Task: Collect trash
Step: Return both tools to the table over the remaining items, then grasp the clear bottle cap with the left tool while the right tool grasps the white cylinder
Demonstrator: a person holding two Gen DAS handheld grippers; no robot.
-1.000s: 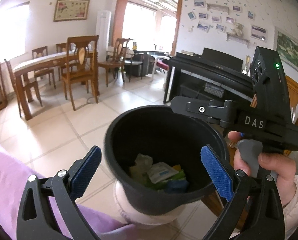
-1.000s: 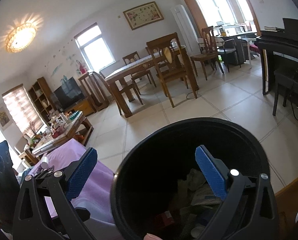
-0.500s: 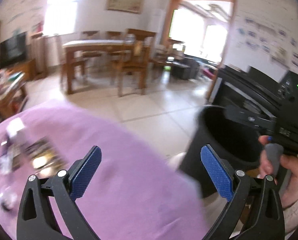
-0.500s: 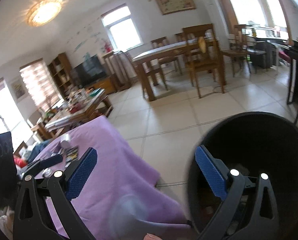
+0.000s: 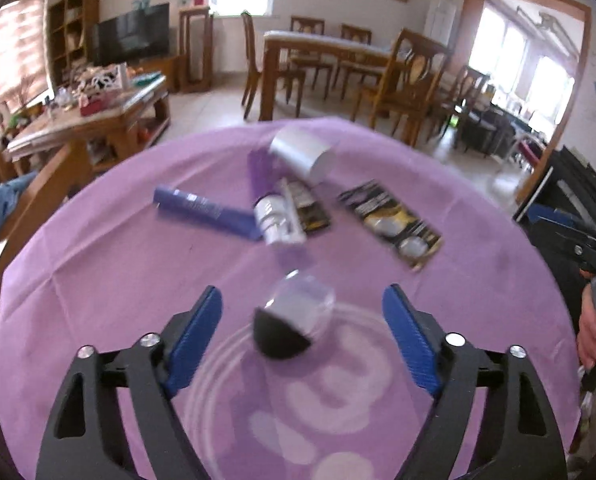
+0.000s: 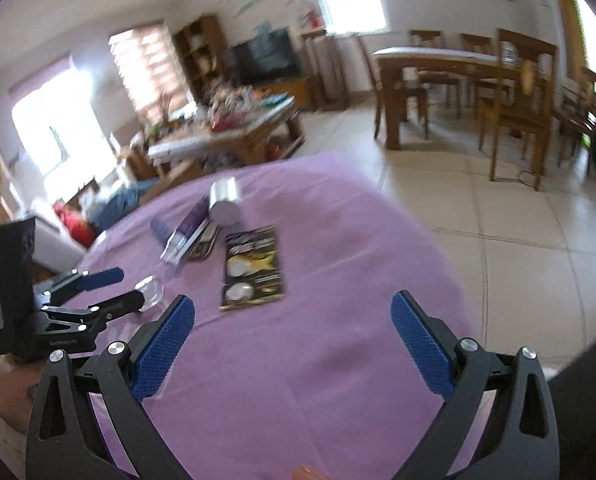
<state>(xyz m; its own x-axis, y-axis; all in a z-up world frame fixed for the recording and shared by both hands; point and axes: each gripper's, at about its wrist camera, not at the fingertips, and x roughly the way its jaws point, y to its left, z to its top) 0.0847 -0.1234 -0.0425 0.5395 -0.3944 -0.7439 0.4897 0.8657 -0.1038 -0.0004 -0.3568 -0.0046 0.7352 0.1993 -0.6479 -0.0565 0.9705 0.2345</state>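
**Trash on purple table, both claws empty**

Trash lies mid-table on the purple tablecloth: blue box, silver can, black-gold blister pack, clear bottle nearest. Left gripper jaws, just closing, straddle the bottle without touching. Right gripper gapes wide, near right, nothing between.
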